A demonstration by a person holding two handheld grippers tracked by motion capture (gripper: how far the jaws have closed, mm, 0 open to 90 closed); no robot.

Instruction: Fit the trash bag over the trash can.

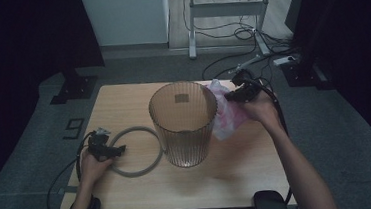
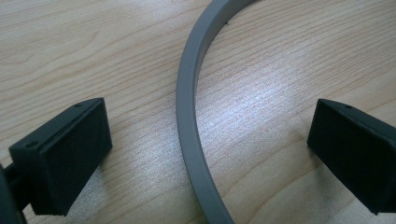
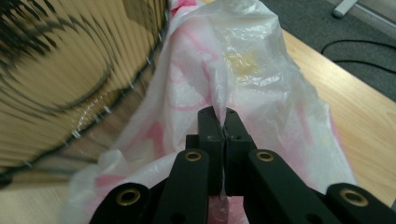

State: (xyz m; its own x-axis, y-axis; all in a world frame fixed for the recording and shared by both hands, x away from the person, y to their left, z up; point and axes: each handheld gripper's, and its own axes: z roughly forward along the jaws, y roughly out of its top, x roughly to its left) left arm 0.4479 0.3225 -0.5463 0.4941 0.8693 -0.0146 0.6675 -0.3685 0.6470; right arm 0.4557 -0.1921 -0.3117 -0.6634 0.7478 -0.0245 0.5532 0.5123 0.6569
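While pinched tight between the shut jaws of the right gripper [image 3: 224, 128], thin plastic bag [image 3: 243, 74] hangs soft, light and crinkly at the upper right of the table [image 1: 123, 102]; best held by a fold. Just beside, tall ribbed bin [image 1: 184, 122], in the way. Far left, left gripper [image 1: 114, 151], jaws wide over grey ring [image 2: 189, 116].
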